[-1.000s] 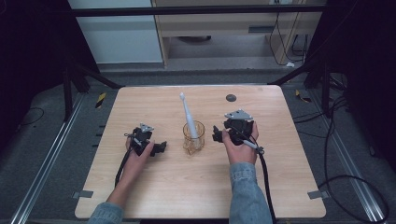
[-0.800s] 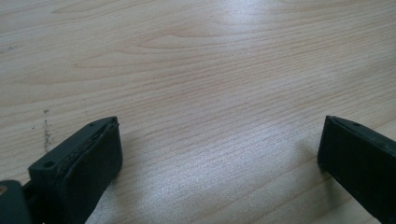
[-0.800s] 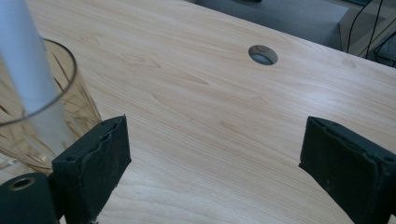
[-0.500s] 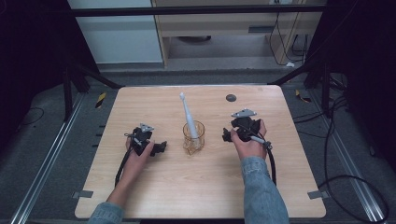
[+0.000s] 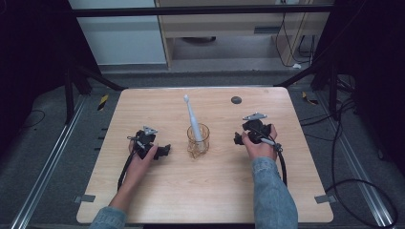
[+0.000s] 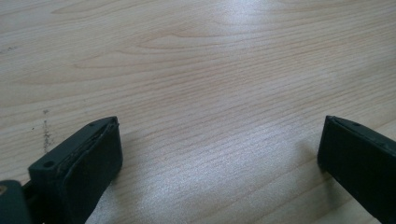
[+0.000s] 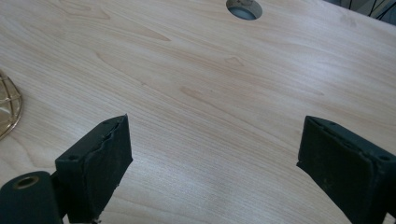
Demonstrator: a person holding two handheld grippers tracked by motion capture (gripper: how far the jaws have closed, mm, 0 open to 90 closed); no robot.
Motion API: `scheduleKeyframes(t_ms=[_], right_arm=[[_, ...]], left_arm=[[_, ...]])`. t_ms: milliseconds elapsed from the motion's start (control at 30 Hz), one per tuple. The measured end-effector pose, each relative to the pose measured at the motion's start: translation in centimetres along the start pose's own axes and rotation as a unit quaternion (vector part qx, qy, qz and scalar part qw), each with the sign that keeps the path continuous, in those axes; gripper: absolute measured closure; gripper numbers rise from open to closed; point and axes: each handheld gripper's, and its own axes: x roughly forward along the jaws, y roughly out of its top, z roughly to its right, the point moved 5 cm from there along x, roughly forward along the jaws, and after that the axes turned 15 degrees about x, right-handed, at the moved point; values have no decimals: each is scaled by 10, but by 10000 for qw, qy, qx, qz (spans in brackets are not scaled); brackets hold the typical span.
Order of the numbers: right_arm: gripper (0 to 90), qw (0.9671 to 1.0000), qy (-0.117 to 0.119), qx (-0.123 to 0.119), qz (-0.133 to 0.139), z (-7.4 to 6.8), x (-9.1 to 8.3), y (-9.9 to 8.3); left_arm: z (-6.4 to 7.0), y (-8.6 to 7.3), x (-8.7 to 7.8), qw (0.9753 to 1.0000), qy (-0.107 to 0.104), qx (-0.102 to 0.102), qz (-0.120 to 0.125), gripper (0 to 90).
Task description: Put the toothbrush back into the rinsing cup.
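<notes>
1. High view. One rectangular table (image 5: 157,191) of pale wood grain carries one clear glass cup (image 5: 197,139) near its centre, and one white electric toothbrush (image 5: 192,116) stands in the cup, leaning toward the far-left with its brush head uppermost. One dark round grommet hole (image 5: 236,99) sits near the far edge. Two hands are present, each with one black tool: the left gripper (image 5: 164,151) rests low on the wood to the left of the cup, the right gripper (image 5: 237,139) to its right; both are apart from the glass. Each carries one grey three-cornered plate and one trailing black cable. A denim sleeve (image 5: 272,193) covers the right forearm. Jaw spacing is too small to read here.

2. Left gripper view. The left gripper (image 6: 219,154) shows two matte black jaws with flat rectangular pads, set wide, with bare wood between them. Both jaws are cut off by the frame's lower edge.

3. Right gripper view. The right gripper (image 7: 212,154) likewise holds its two black jaws wide apart and holds no object; the left pad's edge looks ragged. The glass cup (image 7: 8,109), cut off at the left edge, shows only a gold-tinted curved rim. The grommet hole (image 7: 243,8) is clipped at the top.
</notes>
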Motion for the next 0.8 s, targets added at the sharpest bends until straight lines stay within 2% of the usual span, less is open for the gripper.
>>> scheduleKeyframes(t_ms=[167, 467, 800], right_arm=[[107, 9999, -14, 168, 10, 8, 7, -5], [128, 9970, 100, 760, 96, 21, 14, -20], [129, 9947, 95, 1025, 63, 32, 25, -33]], left_arm=[[0, 0, 0, 10000, 0, -4, 3, 0], [0, 0, 0, 10000, 0, -2, 1, 0], [0, 0, 0, 10000, -6, 4, 3, 0]])
